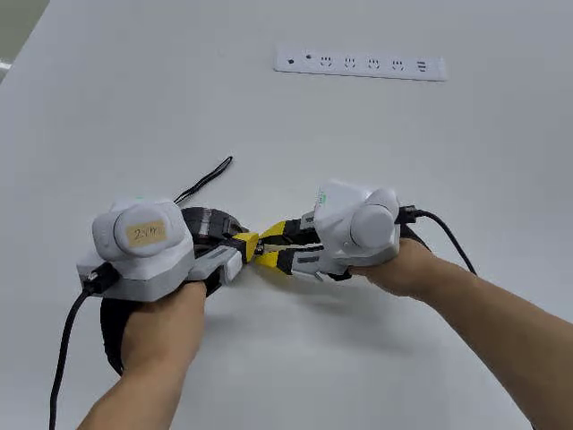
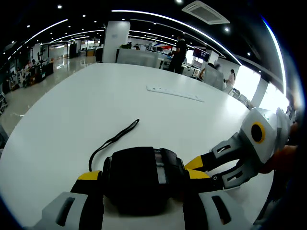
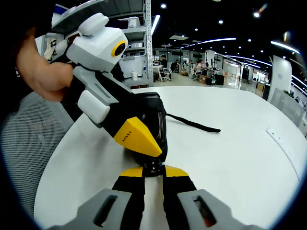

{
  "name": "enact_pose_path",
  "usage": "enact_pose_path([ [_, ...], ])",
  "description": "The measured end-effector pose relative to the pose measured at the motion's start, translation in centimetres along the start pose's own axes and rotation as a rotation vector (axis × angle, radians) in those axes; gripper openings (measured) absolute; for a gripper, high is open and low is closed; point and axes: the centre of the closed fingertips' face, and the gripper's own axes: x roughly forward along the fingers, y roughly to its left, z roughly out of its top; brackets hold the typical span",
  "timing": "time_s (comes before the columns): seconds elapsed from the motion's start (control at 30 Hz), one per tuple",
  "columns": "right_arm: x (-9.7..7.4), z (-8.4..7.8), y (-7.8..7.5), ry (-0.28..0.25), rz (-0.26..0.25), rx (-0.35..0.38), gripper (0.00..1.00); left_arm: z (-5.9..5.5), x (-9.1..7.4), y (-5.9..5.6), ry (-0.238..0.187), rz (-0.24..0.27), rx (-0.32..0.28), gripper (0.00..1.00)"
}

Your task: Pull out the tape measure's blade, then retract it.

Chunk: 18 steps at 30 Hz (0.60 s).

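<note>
1. The tape (image 1: pixel 208 224) is a black case low over the white bench (image 1: pixel 403 134), between the two hands.
2. The left tongs (image 1: pixel 235 244) grip the tape: in the left gripper view their yellow tips press its two sides (image 2: pixel 141 175).
3. The right tongs (image 3: pixel 153 171) are almost closed, pinching a small dark tab (image 3: pixel 153 165) at the tape's lower front edge (image 3: pixel 151 115). I cannot make out any blade.
4. In the head view the right tongs (image 1: pixel 269 246) meet the left ones tip to tip.
5. A black strap (image 1: pixel 204 182) trails from the tape across the bench.
6. A white power strip (image 1: pixel 360 64) lies well apart at the far side.
</note>
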Motion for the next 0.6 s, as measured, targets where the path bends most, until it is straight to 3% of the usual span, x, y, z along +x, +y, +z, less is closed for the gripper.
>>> enact_pose_path([
  [0.6, 0.3, -0.11, 0.19, 0.009, -0.006, -0.017, 0.13, -0.17, -0.09, -0.21, 0.004, -0.015, 0.006, 0.65],
])
